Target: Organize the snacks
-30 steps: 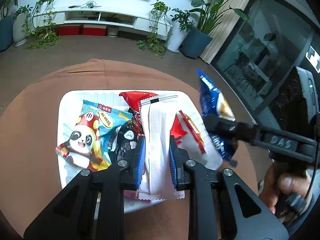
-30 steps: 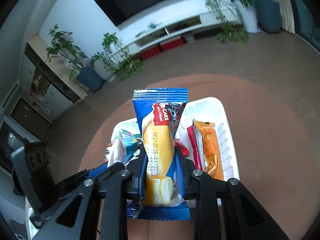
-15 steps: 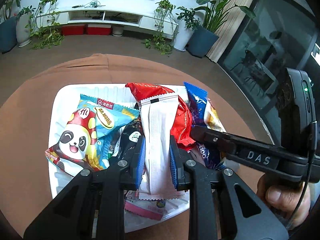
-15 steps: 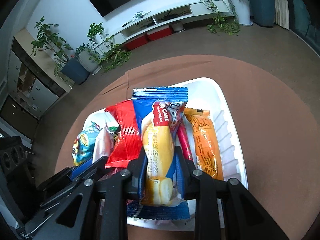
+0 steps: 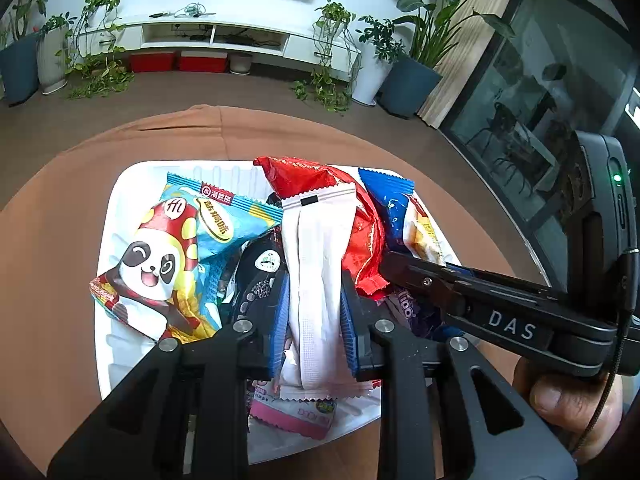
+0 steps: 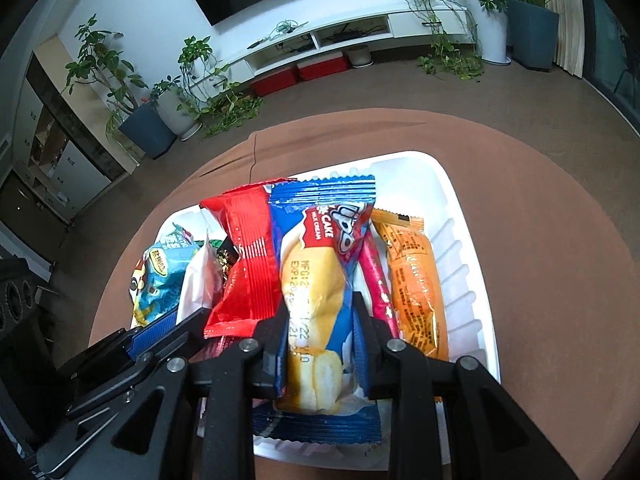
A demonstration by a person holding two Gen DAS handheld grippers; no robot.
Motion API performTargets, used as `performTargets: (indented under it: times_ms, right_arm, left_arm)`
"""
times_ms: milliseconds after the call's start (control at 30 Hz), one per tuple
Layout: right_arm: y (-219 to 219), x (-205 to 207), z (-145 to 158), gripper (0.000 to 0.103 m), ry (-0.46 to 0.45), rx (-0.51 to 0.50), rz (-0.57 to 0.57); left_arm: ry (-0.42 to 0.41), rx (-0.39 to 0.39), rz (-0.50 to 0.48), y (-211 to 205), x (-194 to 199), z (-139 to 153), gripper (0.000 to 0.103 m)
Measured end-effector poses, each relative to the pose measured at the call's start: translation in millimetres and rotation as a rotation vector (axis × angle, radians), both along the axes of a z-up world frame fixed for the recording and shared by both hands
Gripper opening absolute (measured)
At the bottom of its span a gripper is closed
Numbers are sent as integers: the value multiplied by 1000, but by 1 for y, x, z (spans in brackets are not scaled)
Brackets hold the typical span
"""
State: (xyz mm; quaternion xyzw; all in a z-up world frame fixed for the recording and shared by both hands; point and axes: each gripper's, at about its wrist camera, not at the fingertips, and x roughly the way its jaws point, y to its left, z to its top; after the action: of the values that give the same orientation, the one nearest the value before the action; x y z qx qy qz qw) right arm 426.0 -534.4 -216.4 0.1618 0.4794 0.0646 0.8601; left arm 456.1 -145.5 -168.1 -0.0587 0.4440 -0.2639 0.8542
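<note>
Both snacks are hanging right over the white tray (image 6: pixel 472 240) and this looks like the drop-off step. The white sachet (image 5: pixel 316 280) is sitting upright between the pads of the left gripper (image 5: pixel 314 320), which is clamping it around the lower half, just above the pile. The blue cake pack (image 6: pixel 320 280) is pinched the same way in the right gripper (image 6: pixel 320 340), hovering between the red packet (image 6: pixel 244 272) and the thin red stick (image 6: pixel 376 276), with the orange bar (image 6: pixel 416 280) just beyond that.

Left jaws are starting to ease open, though the pads are visibly pressing the sachet at this point. Right jaws are squeezing the cake pack enough to dent it.

Next move, I'm guessing: let go of both so they're lying flat in the tray, then back out without dragging the panda bag (image 5: pixel 168 256) or the red packet along.

Hard to read: the tray is crammed, so I can't tell whether either held snack is touching what's under it. A dark wrapper (image 5: pixel 260 276) and a pink one (image 5: pixel 292 416) are mostly buried behind the left fingers. The tray's near edge is cut off by both grippers. The brown tabletop (image 6: pixel 560 280) is showing no stray snacks in either view, but the fisheye is hiding plenty.
</note>
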Motion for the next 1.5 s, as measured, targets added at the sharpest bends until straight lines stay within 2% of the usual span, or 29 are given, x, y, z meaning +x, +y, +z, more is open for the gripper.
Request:
performTargets:
  times_ms: [167,267,367,433,533,700,767,833,900,1000,1067,1133,1200,1333,1400,1500]
  right_arm:
    - [2,-6,6,44,-20,-16,11]
    - [5,-10,14,46,-39,-38,22]
    - [6,-12,19,48,-50,-47,24]
    - [5,-14,22,48,-57,-52,21]
    - [2,-19,27,50,-66,-54,10]
    - [-5,-31,37,60,-91,-50,-4]
    - [-7,-40,43,65,-111,-43,-5]
    - [-9,-48,48,69,-133,-42,-8]
    - [-11,-60,55,74,-165,-46,-14]
    - [-12,-81,67,81,-228,-57,-18]
    - [-11,-100,75,88,-285,-79,-20]
    - [-10,-118,84,90,-336,-99,-20]
    - [-9,-143,94,93,-412,-112,-25]
    - [-11,-186,121,103,-575,-94,-59]
    - [-12,-217,139,103,-689,-98,-84]
    - [-11,-252,161,103,-806,-141,-132]
  left_arm:
    - [-4,4,7,4,-8,1,26]
    - [-4,10,9,9,-14,1,28]
    - [-8,10,19,11,-16,4,35]
    - [-18,6,24,15,-22,6,48]
    - [-32,6,32,18,-29,14,61]
    - [-58,3,38,22,-48,30,75]
    - [-84,10,38,24,-59,39,80]
    - [-116,19,41,26,-72,47,96]
    - [-167,19,41,29,-89,58,103]
    - [-253,54,45,30,-118,77,103]
    - [-332,114,59,28,-143,92,103]
    - [-420,159,90,24,-167,107,103]
    - [-478,194,164,29,-196,120,103]
    - [-569,329,351,39,-242,135,103]
    - [-572,326,366,46,-261,139,103]
    - [-512,278,373,61,-280,145,103]
